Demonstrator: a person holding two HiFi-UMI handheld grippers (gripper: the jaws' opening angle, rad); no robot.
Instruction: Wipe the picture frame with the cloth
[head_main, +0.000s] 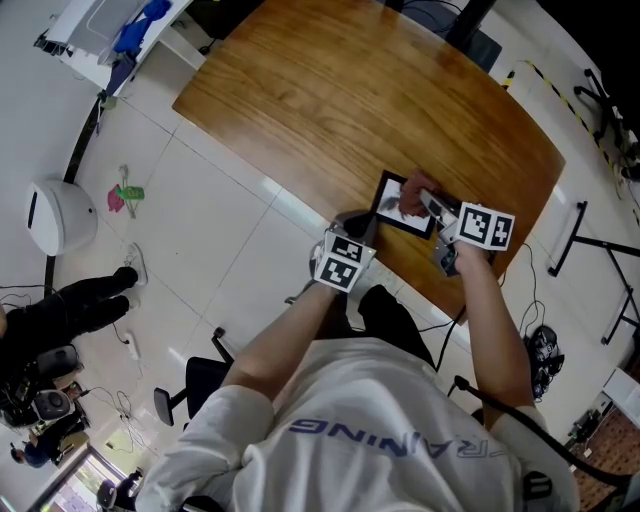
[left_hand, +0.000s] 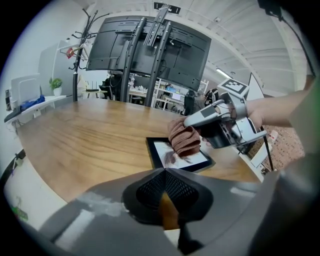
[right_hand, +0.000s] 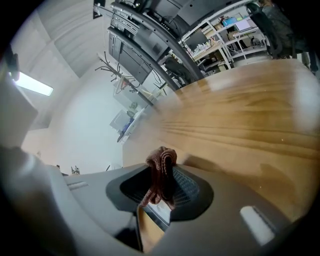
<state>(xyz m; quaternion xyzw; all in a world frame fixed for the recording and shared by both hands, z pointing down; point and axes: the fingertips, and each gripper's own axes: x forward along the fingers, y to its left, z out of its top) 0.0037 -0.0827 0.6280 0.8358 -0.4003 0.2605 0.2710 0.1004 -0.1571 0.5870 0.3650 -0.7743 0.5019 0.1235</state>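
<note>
- Wooden table (head_main: 330, 90) with a white floor below it; shelving and a large dark screen stand fill the room behind.
- Frame (left_hand: 161, 159): lies flat and face up near the table's near edge. It has a black border and a light picture panel.
- Cloth (right_hand: 161, 167): brown and ribbed, bunched into a wad. Its lower fold rests on the frame's face.
- Right gripper (left_hand: 192, 120): my jaws are closed on the cloth's upper folds. The grip looks firm, with fabric standing proud above the pads.
- Left gripper (left_hand: 165, 172): my jaws are together with nothing between them. They are parked just short of the frame's near corner. I cannot tell whether they touch it.
- Handling, cloth: judged soft, light and compliant. It will drag and fold over instead of sliding cleanly. It is best held high on the bunch, as it is now, so that only fabric meets the panel.
- Handling, frame: judged light, stiff and fragile if the front is glass. On smooth wood it is likely to skate under a sideways wipe.
- Hold point: I would brace the black border at the near corner with the left jaws and keep off the panel.
- Risk: a hard jaw tip on the panel could scratch it, so pressure should be light.
</note>
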